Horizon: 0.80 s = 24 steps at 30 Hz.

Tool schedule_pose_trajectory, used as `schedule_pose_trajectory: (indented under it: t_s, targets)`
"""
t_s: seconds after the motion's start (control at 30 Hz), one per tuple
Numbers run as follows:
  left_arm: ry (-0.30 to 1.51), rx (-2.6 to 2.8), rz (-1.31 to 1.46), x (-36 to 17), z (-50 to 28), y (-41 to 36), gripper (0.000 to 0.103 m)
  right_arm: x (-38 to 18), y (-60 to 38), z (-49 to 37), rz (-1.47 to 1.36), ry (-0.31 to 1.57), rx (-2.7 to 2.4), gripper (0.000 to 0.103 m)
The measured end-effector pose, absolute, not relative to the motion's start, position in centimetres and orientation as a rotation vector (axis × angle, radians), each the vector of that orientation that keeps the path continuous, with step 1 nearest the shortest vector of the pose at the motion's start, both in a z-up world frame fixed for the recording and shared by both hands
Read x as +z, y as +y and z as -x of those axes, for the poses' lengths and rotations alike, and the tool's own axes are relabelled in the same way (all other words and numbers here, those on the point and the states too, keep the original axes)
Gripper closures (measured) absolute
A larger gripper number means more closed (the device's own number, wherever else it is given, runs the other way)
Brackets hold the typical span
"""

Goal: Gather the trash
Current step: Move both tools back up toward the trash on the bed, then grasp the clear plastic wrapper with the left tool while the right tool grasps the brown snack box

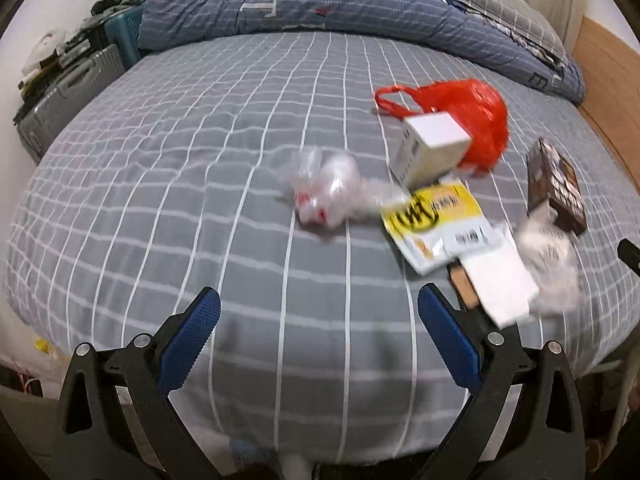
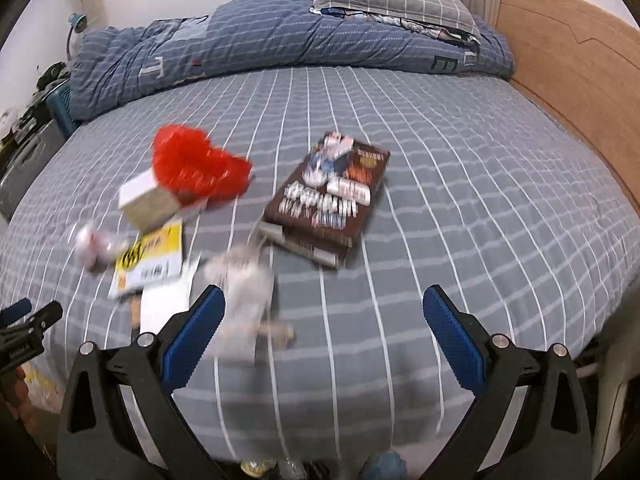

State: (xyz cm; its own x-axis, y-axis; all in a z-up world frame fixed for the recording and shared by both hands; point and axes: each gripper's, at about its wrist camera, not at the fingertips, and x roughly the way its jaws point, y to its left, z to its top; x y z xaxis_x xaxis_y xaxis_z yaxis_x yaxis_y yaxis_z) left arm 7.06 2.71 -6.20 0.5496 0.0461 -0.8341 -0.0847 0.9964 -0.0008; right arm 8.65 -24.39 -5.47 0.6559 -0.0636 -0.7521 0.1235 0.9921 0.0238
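Left wrist view: left gripper [image 1: 318, 308] spread wide, empty, right gripper [image 2: 324, 306] too; trash sits mid-bed around the red bag [image 1: 472, 114]. I'd pinch the clear wrapper [image 1: 328, 188] first (blurry, go slow).

Left wrist view: from the near edge of the bed [image 1: 200, 208], looking forward between its own parted fingers [image 1: 192, 340] toward the far quilt [image 1: 280, 4]; litter sits to the right.
Right wrist view: also from the near edge, further right, facing the quilt and headboard [image 2: 568, 64]; the books [image 2: 332, 196] lie centre, mid-distance.
Nearness: both low, close over the sheet; both blurred.
Shared ground: red bag [image 1: 472, 116] [image 2: 196, 168], white box [image 1: 432, 148] [image 2: 148, 200], yellow packet [image 1: 436, 220] [image 2: 152, 260], books [image 1: 556, 184].
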Motion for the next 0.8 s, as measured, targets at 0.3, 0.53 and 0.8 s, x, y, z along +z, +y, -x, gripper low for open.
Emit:
schedule_pose_trajectory:
  t_s: [0.3,0.53,0.8]
  targets:
    - [0.989,0.069,0.033,-7.1,-12.7,3.0,0.006,-6.6,-25.0,-15.5,-0.091,0.888,-0.140,0.008]
    - [1.000,0.056,0.035,-8.4,-15.3,3.3,0.006,-8.1,-25.6,-19.9,-0.132,0.953,-0.171,0.008]
    - [0.997,0.038,0.014,-8.8,-17.0,2.7,0.007,-9.9,-26.7,-23.5,-0.199,1.032,-0.198,0.008]
